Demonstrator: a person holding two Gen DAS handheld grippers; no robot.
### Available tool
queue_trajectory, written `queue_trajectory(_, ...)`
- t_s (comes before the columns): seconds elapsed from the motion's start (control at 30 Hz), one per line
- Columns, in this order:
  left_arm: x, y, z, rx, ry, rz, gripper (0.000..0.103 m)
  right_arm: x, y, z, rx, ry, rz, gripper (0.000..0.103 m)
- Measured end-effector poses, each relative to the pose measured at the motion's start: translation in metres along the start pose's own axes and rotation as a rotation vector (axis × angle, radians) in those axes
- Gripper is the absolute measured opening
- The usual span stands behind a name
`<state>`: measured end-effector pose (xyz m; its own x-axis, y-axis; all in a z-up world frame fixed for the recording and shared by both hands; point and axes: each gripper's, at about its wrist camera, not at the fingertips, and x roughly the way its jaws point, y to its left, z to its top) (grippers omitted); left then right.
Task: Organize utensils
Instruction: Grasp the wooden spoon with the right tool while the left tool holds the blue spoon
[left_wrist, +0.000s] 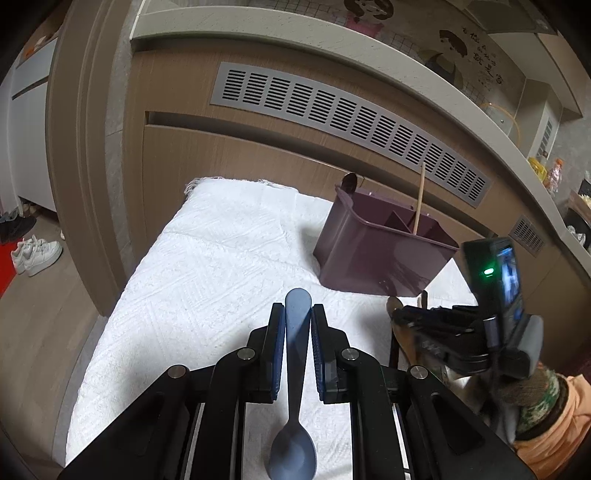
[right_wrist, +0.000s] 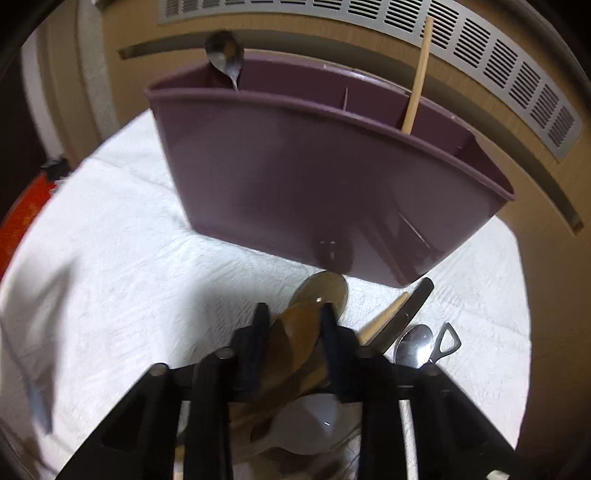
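Note:
A purple utensil caddy (left_wrist: 373, 251) stands on a white cloth (left_wrist: 207, 266); it fills the upper part of the right wrist view (right_wrist: 314, 177). A metal spoon (right_wrist: 224, 55) and a chopstick (right_wrist: 417, 77) stand in it. My left gripper (left_wrist: 297, 317) is shut on a blue plastic spoon (left_wrist: 295, 369), handle forward, bowl toward the camera. My right gripper (right_wrist: 293, 317) is shut on a wooden spoon (right_wrist: 306, 325) just in front of the caddy. It shows at the right of the left wrist view (left_wrist: 443, 325).
Loose utensils lie beside the right gripper: a chopstick (right_wrist: 384, 317), a dark handle (right_wrist: 413, 306), a metal spoon (right_wrist: 413, 345) and a white spoon (right_wrist: 314, 424). A wooden cabinet with a vent grille (left_wrist: 351, 122) is behind the caddy. Shoes (left_wrist: 35, 254) are on the floor at left.

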<state>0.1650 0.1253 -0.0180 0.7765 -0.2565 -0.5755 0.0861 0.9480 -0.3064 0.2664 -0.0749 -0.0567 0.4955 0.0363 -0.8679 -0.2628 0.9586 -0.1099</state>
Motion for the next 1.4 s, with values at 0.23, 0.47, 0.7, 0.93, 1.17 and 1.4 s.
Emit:
queue_trajectory(0.23,-0.005,-0.012,0.001,0.021,-0.006,0.001,0.014,-0.035,-0.013,-0.010,-0.015,-0.038,0.089,0.005)
queue_trajectory(0.47,-0.009,-0.011,0.000,0.014,-0.005,0.003,0.015,-0.057,-0.021,-0.027,-0.092,-0.033,0.165,0.006)
queue_trajectory(0.7,-0.002,-0.009,-0.003,0.000,0.017,-0.008,0.015,-0.058,-0.022,-0.048,-0.127,-0.020,0.157,0.052)
queue_trajectory(0.93,0.004,-0.008,-0.008,-0.008,0.037,-0.017,0.015,-0.038,-0.019,-0.046,-0.007,0.053,0.078,0.052)
queue_trajectory(1.17,0.000,-0.016,-0.009,0.014,0.035,-0.008,0.015,-0.032,-0.022,-0.048,0.024,0.068,0.124,0.015)
queue_trajectory(1.4,-0.016,-0.045,-0.002,0.077,-0.001,-0.019,0.014,-0.071,-0.035,-0.048,0.004,-0.037,0.157,0.012)
